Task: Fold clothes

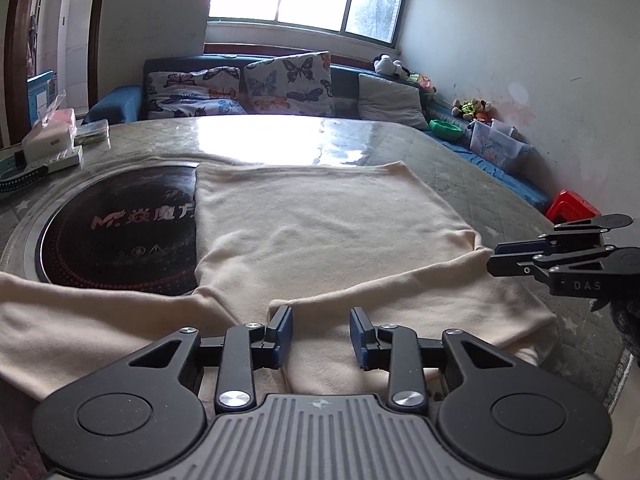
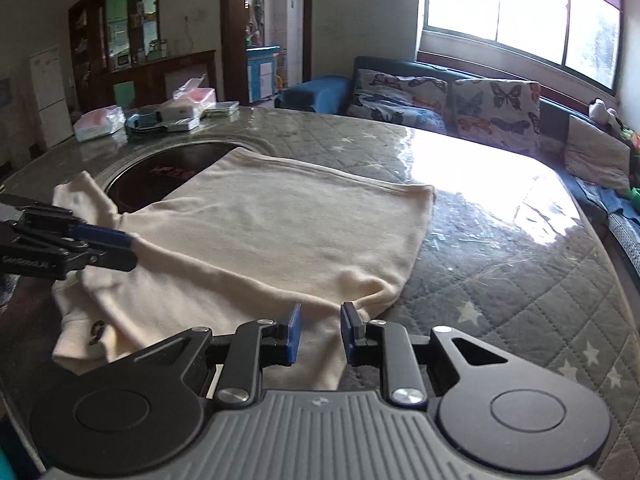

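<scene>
A cream long-sleeved top (image 1: 320, 224) lies spread flat on the table, its right sleeve folded across the near side; it also shows in the right wrist view (image 2: 260, 232). My left gripper (image 1: 321, 334) is open, its fingers just above the folded sleeve's cuff near the neckline. My right gripper (image 2: 320, 332) is open over the garment's right shoulder corner. In the left wrist view the right gripper (image 1: 494, 256) sits at that corner. In the right wrist view the left gripper (image 2: 130, 250) sits at the left.
A round black induction hob (image 1: 120, 236) is set in the quilted table (image 1: 460, 176), partly under the garment. Tissue packs and boxes (image 1: 48, 140) stand at the far left. A sofa with butterfly cushions (image 1: 288, 84) lies beyond. A red stool (image 1: 572, 204) stands at the right.
</scene>
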### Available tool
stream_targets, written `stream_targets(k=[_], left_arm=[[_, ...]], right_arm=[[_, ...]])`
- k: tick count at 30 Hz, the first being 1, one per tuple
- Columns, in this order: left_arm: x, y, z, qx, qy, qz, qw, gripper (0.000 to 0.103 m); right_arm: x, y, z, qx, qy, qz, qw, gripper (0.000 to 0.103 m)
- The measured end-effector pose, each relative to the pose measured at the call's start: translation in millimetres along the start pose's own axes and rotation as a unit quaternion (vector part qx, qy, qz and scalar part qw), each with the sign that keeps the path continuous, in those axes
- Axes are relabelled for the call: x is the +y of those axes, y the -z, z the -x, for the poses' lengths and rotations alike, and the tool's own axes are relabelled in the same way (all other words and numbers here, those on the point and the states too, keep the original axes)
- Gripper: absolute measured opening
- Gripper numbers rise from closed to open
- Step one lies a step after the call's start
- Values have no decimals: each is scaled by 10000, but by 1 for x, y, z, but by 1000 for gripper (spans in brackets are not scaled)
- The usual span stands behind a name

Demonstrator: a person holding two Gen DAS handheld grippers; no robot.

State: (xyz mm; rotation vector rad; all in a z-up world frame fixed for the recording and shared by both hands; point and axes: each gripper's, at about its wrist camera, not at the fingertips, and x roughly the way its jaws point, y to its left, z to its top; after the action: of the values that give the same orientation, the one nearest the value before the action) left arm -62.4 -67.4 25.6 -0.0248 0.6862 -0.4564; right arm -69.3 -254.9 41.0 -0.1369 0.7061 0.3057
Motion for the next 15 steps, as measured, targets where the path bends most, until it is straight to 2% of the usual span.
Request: stream_targets(k=[3, 7, 11, 15], left_arm=[[3, 0, 5, -57, -21, 51, 10000, 33], [17, 1, 25, -265, -316, 176, 9990, 35], [47, 5, 41, -352, -898, 479, 9942, 36], [81, 10, 56, -390, -1495, 879, 9841, 36]], right_arm=[[5, 2, -3, 72, 4, 66, 10000, 21], [12, -1, 0, 2, -9, 97, 10000, 21], [34, -7, 1, -46, -291, 356, 9989, 21], [68, -12, -6, -55, -706, 792, 9943, 21]])
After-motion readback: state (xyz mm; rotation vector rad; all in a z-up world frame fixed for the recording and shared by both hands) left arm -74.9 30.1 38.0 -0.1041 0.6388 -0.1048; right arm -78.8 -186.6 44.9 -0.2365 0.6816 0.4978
